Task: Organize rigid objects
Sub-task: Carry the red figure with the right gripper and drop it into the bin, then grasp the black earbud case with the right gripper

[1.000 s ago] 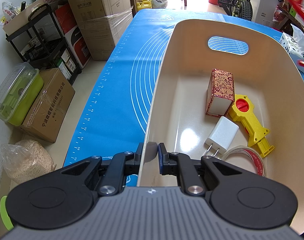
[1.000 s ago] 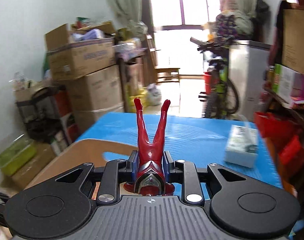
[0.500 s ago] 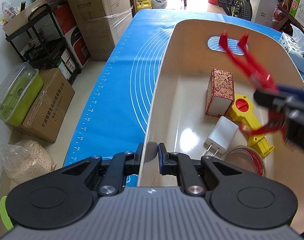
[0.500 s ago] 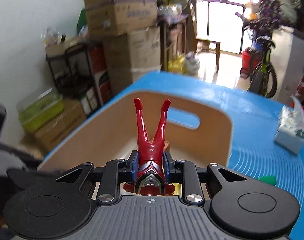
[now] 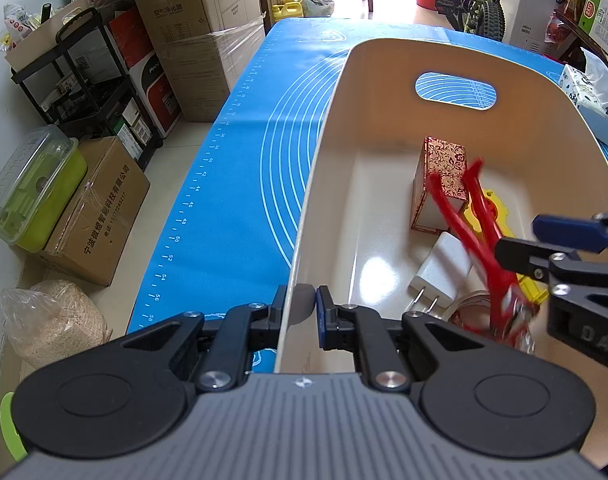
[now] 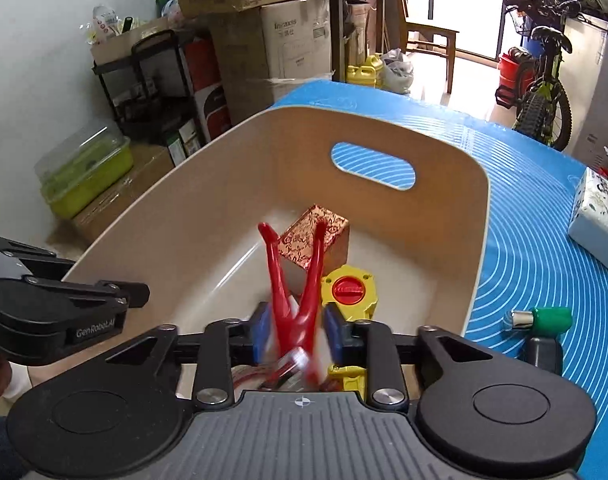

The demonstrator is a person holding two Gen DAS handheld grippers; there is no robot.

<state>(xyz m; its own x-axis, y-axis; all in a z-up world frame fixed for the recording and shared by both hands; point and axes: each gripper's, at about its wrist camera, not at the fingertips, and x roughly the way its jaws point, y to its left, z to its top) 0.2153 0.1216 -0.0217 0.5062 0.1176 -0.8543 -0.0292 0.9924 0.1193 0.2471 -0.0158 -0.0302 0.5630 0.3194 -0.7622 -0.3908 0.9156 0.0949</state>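
My left gripper (image 5: 299, 306) is clamped on the near wall of the cream bin (image 5: 384, 64), one finger outside and one inside the rim, at about 6 o'clock of the bin in the left wrist view.

My right gripper (image 6: 295, 330) sits over the bin's near end, pointing down into it. Its jaws have just been opening; the blue pads (image 6: 259, 330) now stand clear of the red figure (image 6: 299, 300) on both sides, so the grip is released. The figure is between the pads, legs pointing up toward 12 o'clock, its lower part motion-blurred. Whether it touches the bin floor I cannot tell.

Contents of the bin, right wrist view: a red-and-gold patterned box (image 6: 316, 236) at 12 o'clock of the figure, just behind its legs; a yellow tool with a red knob (image 6: 350, 290) at 2 o'clock, just beside it. In the left wrist view a white charger plug (image 5: 440, 270) lies at 9 o'clock of the figure, and a tape roll (image 5: 470, 312) lies beneath it.

Outside the bin, on the blue mat (image 6: 524, 248), a green-capped bulb (image 6: 540, 318) lies at 3 o'clock and a tissue box (image 6: 596, 220) farther off at 2 o'clock.
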